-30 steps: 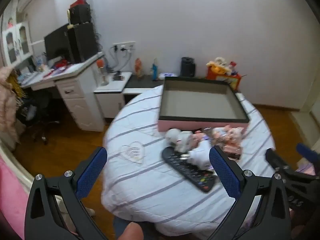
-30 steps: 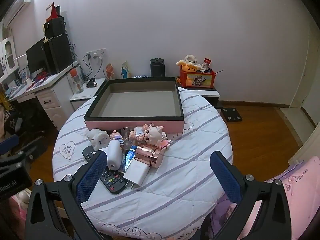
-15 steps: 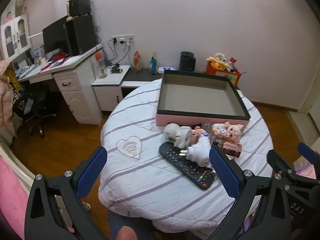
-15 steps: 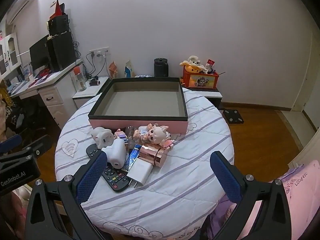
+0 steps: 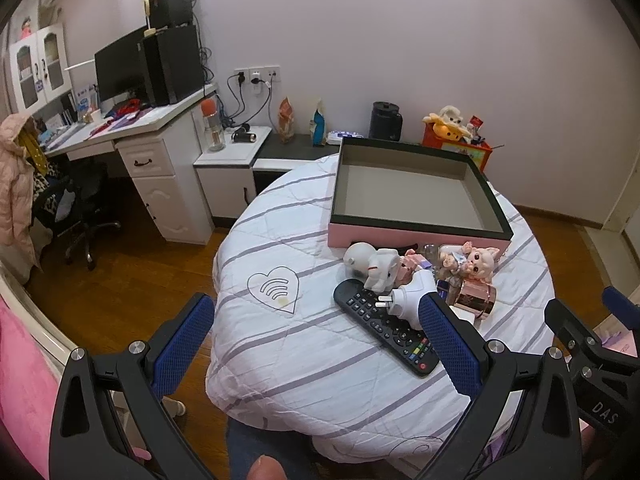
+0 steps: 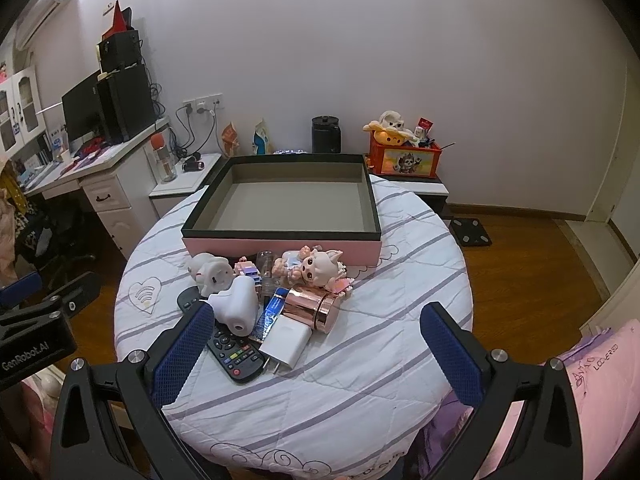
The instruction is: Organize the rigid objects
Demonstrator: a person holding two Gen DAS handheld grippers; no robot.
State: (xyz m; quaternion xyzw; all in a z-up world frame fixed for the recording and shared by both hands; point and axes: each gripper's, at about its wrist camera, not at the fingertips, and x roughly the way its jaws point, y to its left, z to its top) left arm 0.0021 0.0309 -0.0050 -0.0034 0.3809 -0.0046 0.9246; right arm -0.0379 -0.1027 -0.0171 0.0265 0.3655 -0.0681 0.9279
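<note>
On a round table covered with a white, purple-striped cloth, a shallow pink box with a dark rim is being shown open and with nothing visible inside it, at the far side of the table top. Just in front of the box's near wall, a small heap of hard objects is being kept together: a black remote control is lying flat at the near edge of the heap, and a white plug adapter is resting across its far end. A white charger block is seen just beside the remote, touching a shiny pink-gold tin lying on its side. A white pig figure is placed at the left of the heap, and a pale doll is lying at the right, close to the box wall. A blue packet is wedged between the adapter and the tin.

The left gripper is being held released, its blue-padded fingers spread wide above the table's near left edge, with nothing between them. The right gripper is likewise being held spread wide and empty, hovering above the near side of the heap. A white desk is visible by the wall at the left.
</note>
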